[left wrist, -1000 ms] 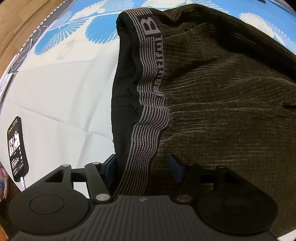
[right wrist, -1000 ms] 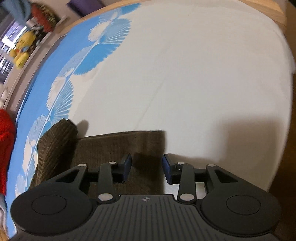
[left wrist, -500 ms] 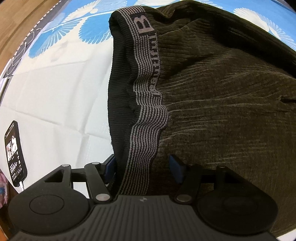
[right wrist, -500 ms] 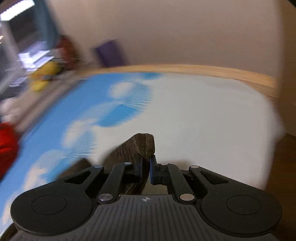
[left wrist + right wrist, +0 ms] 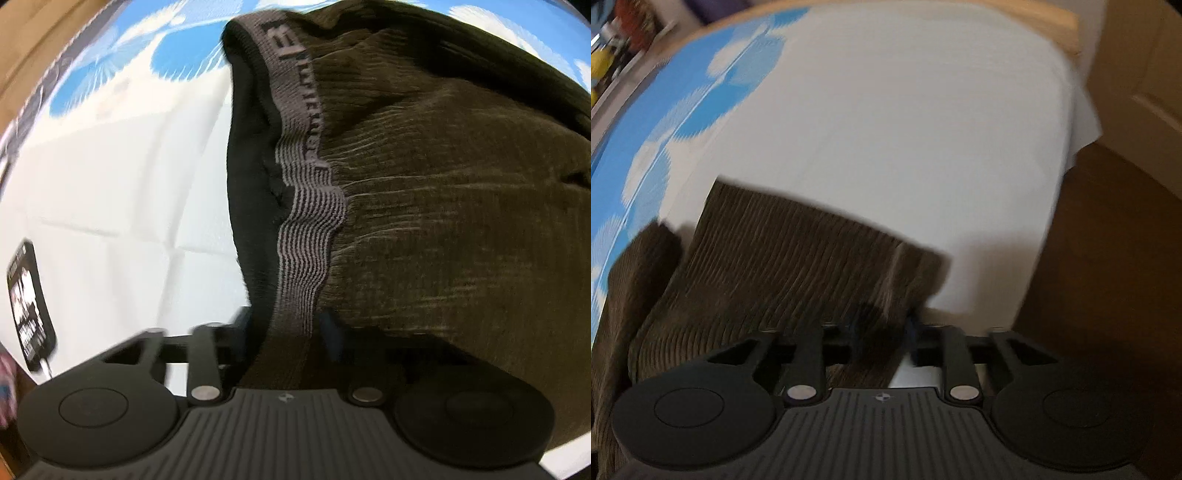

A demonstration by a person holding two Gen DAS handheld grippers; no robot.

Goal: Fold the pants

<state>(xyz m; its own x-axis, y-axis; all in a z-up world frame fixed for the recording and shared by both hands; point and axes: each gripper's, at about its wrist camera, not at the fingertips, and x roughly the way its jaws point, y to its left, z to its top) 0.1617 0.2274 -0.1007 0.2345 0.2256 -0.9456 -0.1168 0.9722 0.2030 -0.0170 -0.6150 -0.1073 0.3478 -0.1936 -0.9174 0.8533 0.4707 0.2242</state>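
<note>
Dark olive corduroy pants (image 5: pixel 443 192) with a grey striped waistband (image 5: pixel 306 206) lie on a white and blue bed sheet (image 5: pixel 110 192). My left gripper (image 5: pixel 284 328) is shut on the waistband's near end; cloth covers its right finger. In the right wrist view my right gripper (image 5: pixel 882 332) is shut on the corner of a pant leg hem (image 5: pixel 798 251), which spreads ahead of the fingers above the sheet (image 5: pixel 905 129). The other leg (image 5: pixel 631 273) lies at the left. Both views are motion-blurred.
A phone (image 5: pixel 31 306) with a lit screen and a cable lies on the sheet at the left. The bed's wooden frame (image 5: pixel 1027 11) runs along the far edge. Brown floor (image 5: pixel 1108 277) lies right of the bed, with a pale door (image 5: pixel 1145 74) beyond.
My left gripper closed on the waistband and lifted it slightly. My right gripper closed on the leg hem about half a second ago, swung up, and now tilts back down with the hem.
</note>
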